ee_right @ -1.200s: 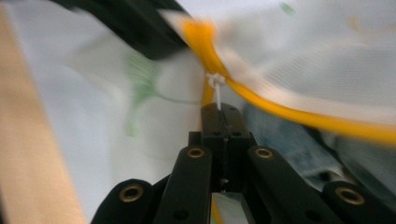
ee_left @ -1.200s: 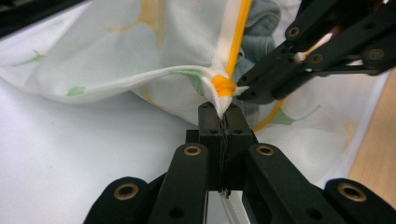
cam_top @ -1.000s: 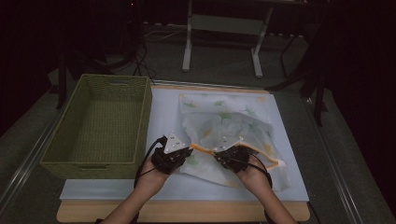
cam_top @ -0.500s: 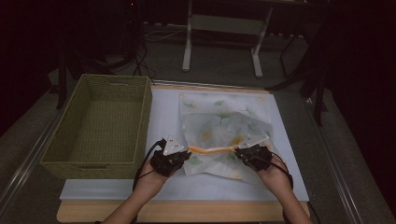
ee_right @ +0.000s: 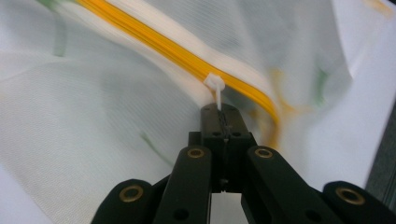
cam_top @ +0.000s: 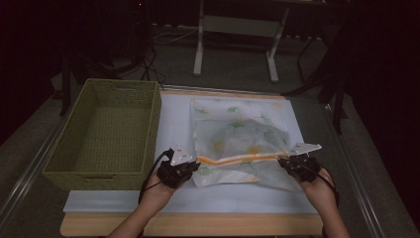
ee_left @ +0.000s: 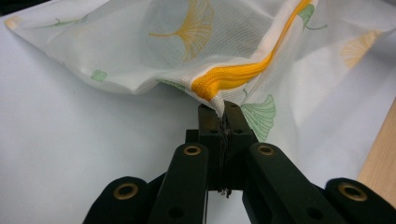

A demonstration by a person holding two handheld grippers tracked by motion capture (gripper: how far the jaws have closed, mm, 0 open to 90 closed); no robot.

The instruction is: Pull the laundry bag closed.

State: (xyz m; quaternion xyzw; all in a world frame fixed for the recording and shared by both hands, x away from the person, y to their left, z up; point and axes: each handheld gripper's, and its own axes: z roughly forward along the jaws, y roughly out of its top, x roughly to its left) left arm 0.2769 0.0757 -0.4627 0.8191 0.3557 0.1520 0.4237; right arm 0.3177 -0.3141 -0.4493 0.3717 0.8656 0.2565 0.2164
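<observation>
Mesh bag (cam_top: 237,134), white and sheer with a ginkgo-leaf print in yellow and green, lies on the white mat (cam_top: 173,119) covering the worktop (cam_top: 198,225), right of centre, with its near edge lifted just off the mat. Along that near edge runs an orange zipper (cam_top: 237,158), now stretched almost straight between the two grippers.

The left gripper (cam_top: 190,163) has its jaws clenched on the bag's corner at the zipper's left end; in the left gripper view the fabric fold and orange tape (ee_left: 233,77) disappear right into the closed tips. The right gripper (cam_top: 286,161) has its jaws clamped on the small white zipper pull (ee_right: 215,88), seen pinched at the tips in the right gripper view.

Compared with a second ago, the right gripper sits much farther right, while the left one has barely shifted. The two began close together near the bag's middle; now they are well apart, and the orange line between them has grown long. This suggests the slider is being drawn along the zipper while the left gripper anchors the bag, with the run nearly complete as the pull nears the bag's right corner.

A woven green basket (cam_top: 106,134) stands on the left, just beside the bag and apart from it.
</observation>
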